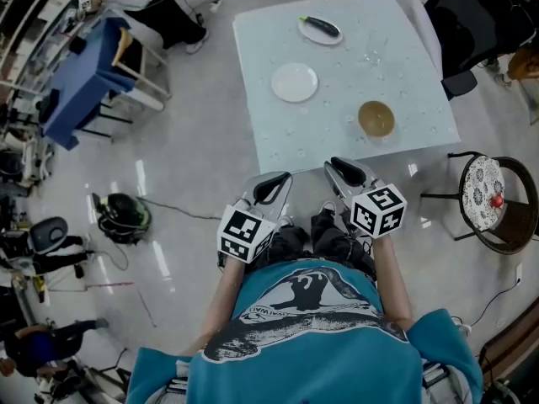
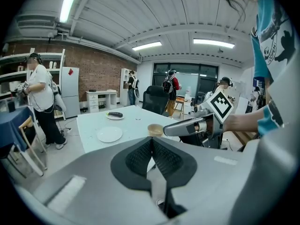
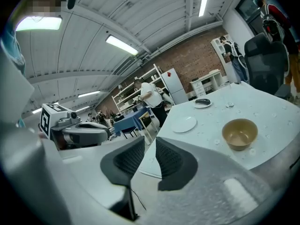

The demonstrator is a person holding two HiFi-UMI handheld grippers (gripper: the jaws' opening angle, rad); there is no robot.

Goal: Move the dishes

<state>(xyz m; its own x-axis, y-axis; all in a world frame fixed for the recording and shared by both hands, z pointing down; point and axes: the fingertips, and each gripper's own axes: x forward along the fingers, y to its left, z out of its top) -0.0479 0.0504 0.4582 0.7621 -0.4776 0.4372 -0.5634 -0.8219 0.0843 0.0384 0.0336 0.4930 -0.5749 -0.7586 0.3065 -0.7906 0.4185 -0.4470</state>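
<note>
Left gripper (image 1: 271, 185) jaws together, right gripper (image 1: 347, 171) slightly apart (both empty); bowl (image 1: 376, 118) on table (image 1: 404, 74) ahead.

Strip lights (image 2: 213, 42) and a brick wall (image 2: 98, 71) frame the workshop; on the glossy grey floor (image 1: 194, 133), a round chair (image 1: 482, 183) stands off the white tabletop's (image 1: 396, 66) near right corner.

Head view: high above, aimed steeply down; surface (image 1: 337, 133) ahead and well below. Left gripper view and right gripper view: low, just off near edge of surface, aimed across it. Shared in all three: bowl (image 1: 376, 118), white plate (image 1: 295, 82).
</note>
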